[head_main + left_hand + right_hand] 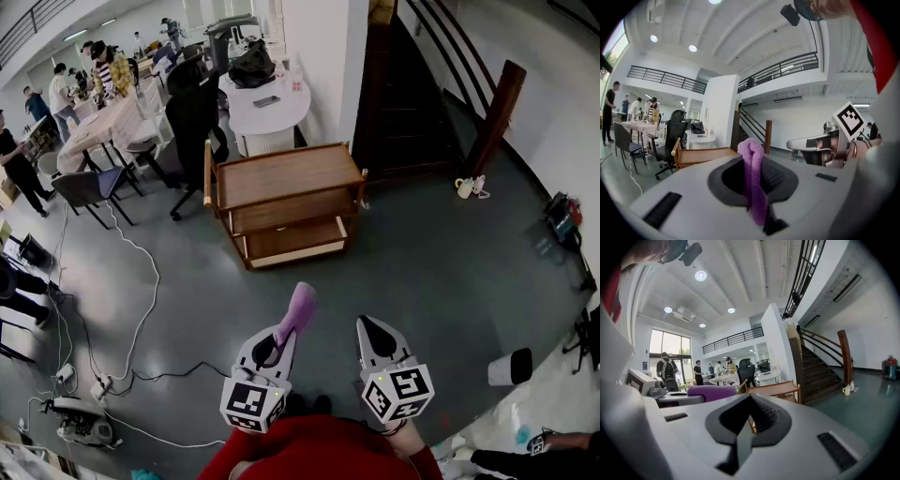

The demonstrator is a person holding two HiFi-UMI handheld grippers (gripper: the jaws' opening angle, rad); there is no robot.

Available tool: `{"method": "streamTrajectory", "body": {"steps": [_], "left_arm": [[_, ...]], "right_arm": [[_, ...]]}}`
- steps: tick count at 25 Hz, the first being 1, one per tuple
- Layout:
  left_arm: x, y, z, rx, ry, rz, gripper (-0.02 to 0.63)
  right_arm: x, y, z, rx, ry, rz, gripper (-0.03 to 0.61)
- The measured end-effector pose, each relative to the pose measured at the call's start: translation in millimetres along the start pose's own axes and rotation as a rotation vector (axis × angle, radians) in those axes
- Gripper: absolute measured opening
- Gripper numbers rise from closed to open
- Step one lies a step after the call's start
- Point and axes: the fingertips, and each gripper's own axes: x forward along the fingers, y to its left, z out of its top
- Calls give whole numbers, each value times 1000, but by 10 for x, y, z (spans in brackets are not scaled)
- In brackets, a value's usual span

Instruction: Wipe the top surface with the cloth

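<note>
Poking out of the left gripper (280, 339), the purple cloth (299, 312) is pinched in its jaws, well apart from the wooden cart (286, 175) ahead. The right gripper (376, 337) sits beside it, jaws pressed together, empty

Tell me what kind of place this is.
Probably an open-plan office or lab hall: a staircase, office chairs and tables with people around, cables across the grey floor.
</note>
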Motion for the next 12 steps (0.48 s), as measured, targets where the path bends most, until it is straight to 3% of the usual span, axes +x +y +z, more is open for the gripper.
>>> {"method": "streamTrajectory", "body": {"steps": [12], "left_arm": [[74, -21, 3, -15, 2, 7, 48]], "right_arm": [[9, -61, 3, -4, 16, 12, 3]]}}
